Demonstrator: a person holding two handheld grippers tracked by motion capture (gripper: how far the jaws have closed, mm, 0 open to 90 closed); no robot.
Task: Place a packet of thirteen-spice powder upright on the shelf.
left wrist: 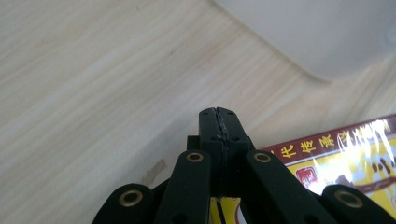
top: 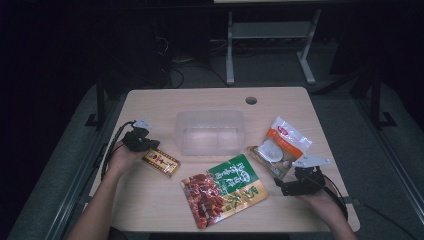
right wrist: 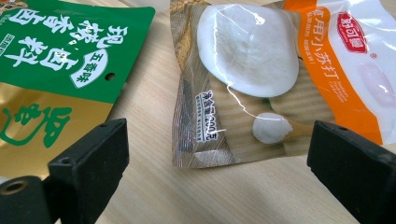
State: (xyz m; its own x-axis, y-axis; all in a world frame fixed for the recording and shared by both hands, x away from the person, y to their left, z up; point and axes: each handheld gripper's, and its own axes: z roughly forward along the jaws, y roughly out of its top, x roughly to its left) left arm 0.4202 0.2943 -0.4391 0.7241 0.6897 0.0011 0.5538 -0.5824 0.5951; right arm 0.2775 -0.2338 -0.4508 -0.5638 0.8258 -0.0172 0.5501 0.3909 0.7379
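My left gripper point(top: 146, 144) rests low at the table's left, jaws shut point(left wrist: 218, 117), tips over bare wood. A small red and yellow packet point(top: 161, 161) lies right beside and partly under it point(left wrist: 348, 156); I see nothing between the tips. At the right front, my right gripper point(top: 286, 181) stands wide open point(right wrist: 219, 164). Its two jaws flank the near end of an orange and white pouch point(top: 280, 146) that lies flat point(right wrist: 247, 79). A large green, gold and red packet point(top: 225, 192) lies in the front middle, and its green edge point(right wrist: 70, 51) reaches close to the right gripper's left-hand jaw.
A clear plastic container point(top: 210, 131) stands empty in the middle of the table, its corner point(left wrist: 322, 32) ahead and to the right of the left gripper. A cable hole point(top: 251, 100) sits near the far edge. Bare wood lies along the front edge point(top: 150, 210).
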